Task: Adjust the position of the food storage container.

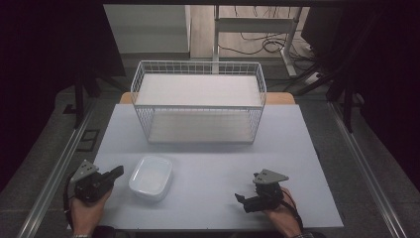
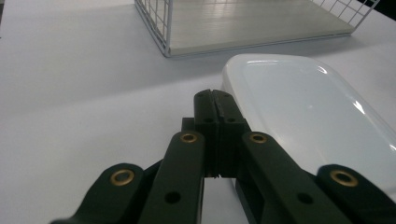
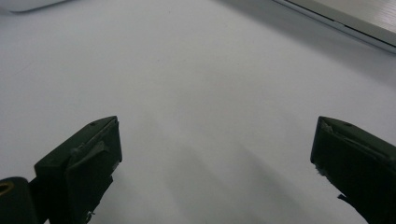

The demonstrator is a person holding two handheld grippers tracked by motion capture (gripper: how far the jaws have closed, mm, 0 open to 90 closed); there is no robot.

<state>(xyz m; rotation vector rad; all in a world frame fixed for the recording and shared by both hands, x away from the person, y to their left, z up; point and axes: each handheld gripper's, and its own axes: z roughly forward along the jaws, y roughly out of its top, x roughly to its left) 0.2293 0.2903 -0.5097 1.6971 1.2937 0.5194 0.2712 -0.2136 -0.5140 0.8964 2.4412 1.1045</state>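
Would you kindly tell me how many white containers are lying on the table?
1. The white container lies near the table's front left, just right of the left gripper and in front of the wire basket. Nothing seems hidden behind the basket's mesh.

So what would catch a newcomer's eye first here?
The white wire basket at the far middle of the table, then the shallow white dish near the front left. The left gripper sits just left of the dish, jaws shut and empty.

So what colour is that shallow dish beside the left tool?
White and glossy; the dish shows best in the left gripper view.
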